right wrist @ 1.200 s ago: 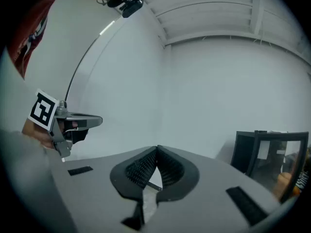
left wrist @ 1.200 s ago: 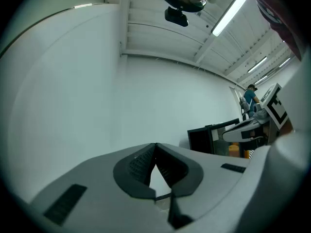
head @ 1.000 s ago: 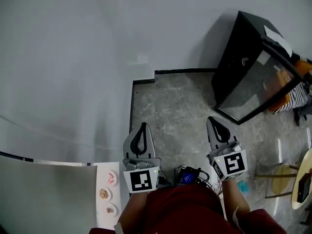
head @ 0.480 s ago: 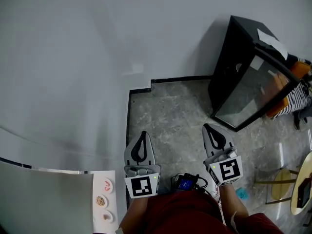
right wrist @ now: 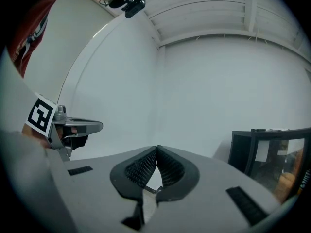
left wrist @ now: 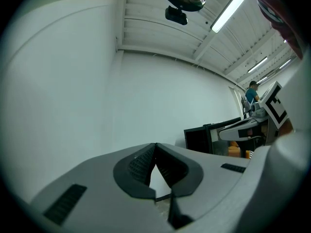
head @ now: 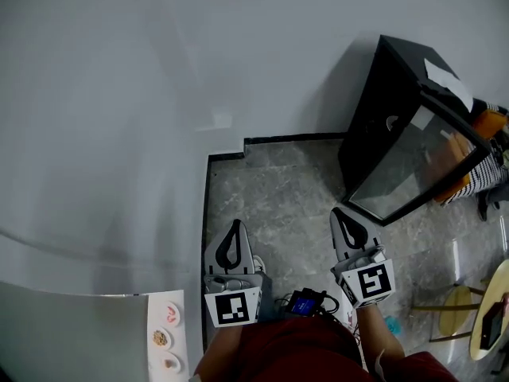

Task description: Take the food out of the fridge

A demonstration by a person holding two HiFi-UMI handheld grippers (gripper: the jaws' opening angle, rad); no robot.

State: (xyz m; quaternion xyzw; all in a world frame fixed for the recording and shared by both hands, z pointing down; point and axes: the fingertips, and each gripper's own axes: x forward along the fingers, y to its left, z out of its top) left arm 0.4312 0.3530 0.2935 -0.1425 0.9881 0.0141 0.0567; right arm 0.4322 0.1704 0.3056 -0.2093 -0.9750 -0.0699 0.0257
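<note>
- Now low in the head view, both grippers pointing up-frame over the floor (head: 278, 189).
- Left gripper (head: 232, 224): jaws pressed together, nothing between.
- Right gripper (head: 342, 212): likewise closed and empty.
- Fridge (head: 372, 110): upper right of frame, an upright black box with a glass door (head: 407, 165), up-frame and right of the right gripper, well apart from both.
- Behind the glass, orange shapes (head: 457, 169), probably the food; too blurred to name.
- Nearer to the right gripper than the left; door seemingly closed, so likely to need opening first.
</note>
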